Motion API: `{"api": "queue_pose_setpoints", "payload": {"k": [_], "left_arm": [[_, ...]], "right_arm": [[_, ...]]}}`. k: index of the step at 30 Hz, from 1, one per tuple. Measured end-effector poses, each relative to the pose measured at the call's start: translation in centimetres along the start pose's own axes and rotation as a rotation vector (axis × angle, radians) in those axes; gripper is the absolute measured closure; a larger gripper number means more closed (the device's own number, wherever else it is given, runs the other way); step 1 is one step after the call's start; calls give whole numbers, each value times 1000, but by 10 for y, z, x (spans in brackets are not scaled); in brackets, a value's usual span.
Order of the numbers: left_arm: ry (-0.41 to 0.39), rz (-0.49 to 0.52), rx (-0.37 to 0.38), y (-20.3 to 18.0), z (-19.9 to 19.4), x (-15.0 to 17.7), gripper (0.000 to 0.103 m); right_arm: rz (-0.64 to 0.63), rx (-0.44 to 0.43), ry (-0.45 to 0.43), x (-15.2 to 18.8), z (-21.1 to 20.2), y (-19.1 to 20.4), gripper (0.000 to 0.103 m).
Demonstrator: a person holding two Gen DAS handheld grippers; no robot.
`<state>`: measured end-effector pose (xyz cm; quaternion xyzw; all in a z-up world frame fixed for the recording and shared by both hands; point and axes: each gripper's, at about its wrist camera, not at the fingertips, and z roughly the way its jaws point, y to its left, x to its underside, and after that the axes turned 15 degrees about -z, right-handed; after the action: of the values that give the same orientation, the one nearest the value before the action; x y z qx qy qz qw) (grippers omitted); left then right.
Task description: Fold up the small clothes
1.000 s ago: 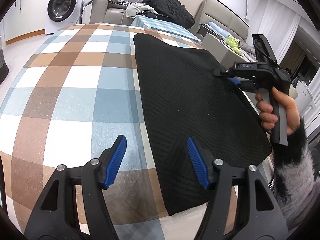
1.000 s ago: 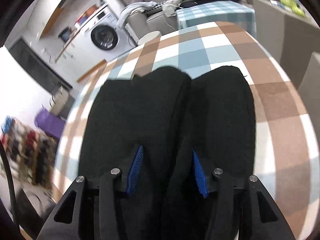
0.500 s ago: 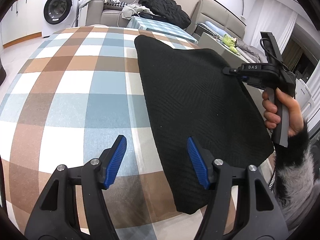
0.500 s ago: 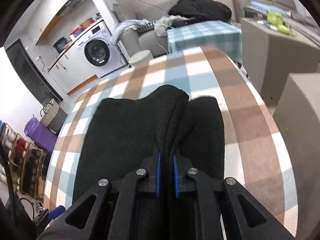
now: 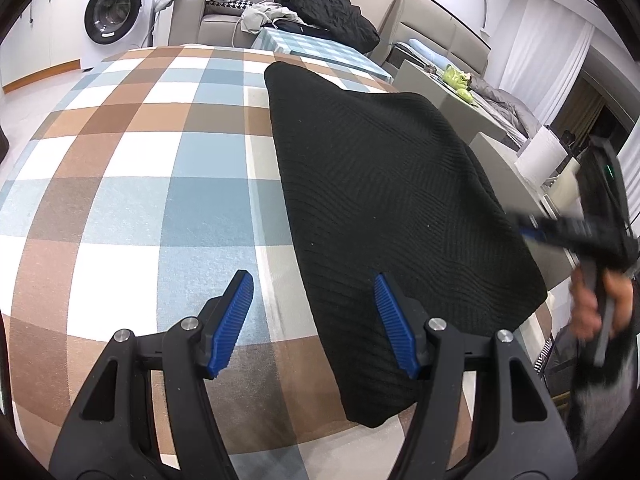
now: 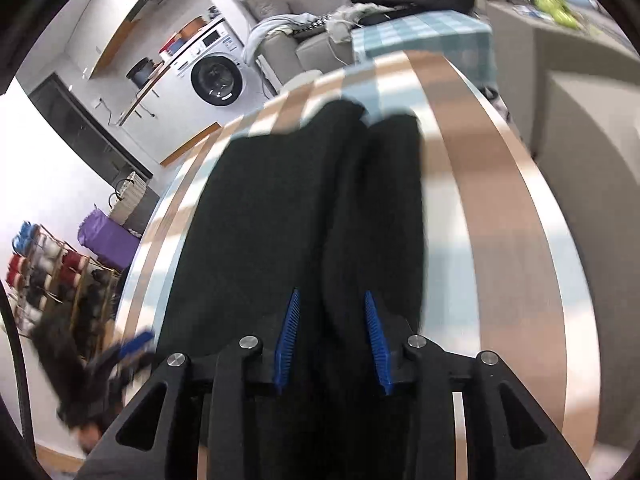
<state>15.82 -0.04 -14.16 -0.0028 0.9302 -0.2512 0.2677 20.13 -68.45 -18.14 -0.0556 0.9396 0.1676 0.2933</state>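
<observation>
A black knit garment lies flat on the checked tablecloth. My left gripper hovers open over the garment's near left edge, holding nothing. In the right wrist view the garment shows a raised lengthwise fold. My right gripper sits over that fold with its jaws opening; the fold lies between the pads, which stand apart from it. In the left wrist view the right gripper is blurred at the table's right edge, held by a hand in a furry sleeve. The left gripper appears blurred at lower left.
Beyond the table stand a washing machine, a sofa piled with clothes and a small checked side table. A grey cabinet sits close to the table's right side. A shoe rack is on the floor.
My right gripper shut on the fold of the garment, pulled back toward the table's right edge, and its jaws have parted again. The left gripper stayed put and open.
</observation>
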Motion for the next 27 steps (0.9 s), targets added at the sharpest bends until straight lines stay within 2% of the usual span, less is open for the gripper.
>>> {"api": "queue_pose_setpoints", "payload": {"k": [3,6,8,11,12,18,21,24,27], "left_arm": [[6,13,4,-3,1,1,42],[15,18,8,-6,2,2,42],[12,32,7,-10,1,2,42],[8,44,10,-14,-1,4,42],[9,45,10,-15,-1,4,42],[11,46,0,-19,2,4,42],[7,51,-2,-22,3,1,42],[2,54,-3,-24,3,-2,42],[-3,50,-5,-24,3,-6,42]], "right_arm": [[71,26,-37,34,-17,-5,71],[61,29,-37,47,-22,-3,87],[53,-10,-52,50,-28,0,87],[21,76,-12,51,-27,1,87],[31,72,-6,49,-26,-2,86],[23,119,-93,-2,-19,-17,78],[-17,122,-86,-38,3,-19,78],[-59,118,-34,-71,34,-18,78],[-65,106,-3,-83,48,-19,78]]}}
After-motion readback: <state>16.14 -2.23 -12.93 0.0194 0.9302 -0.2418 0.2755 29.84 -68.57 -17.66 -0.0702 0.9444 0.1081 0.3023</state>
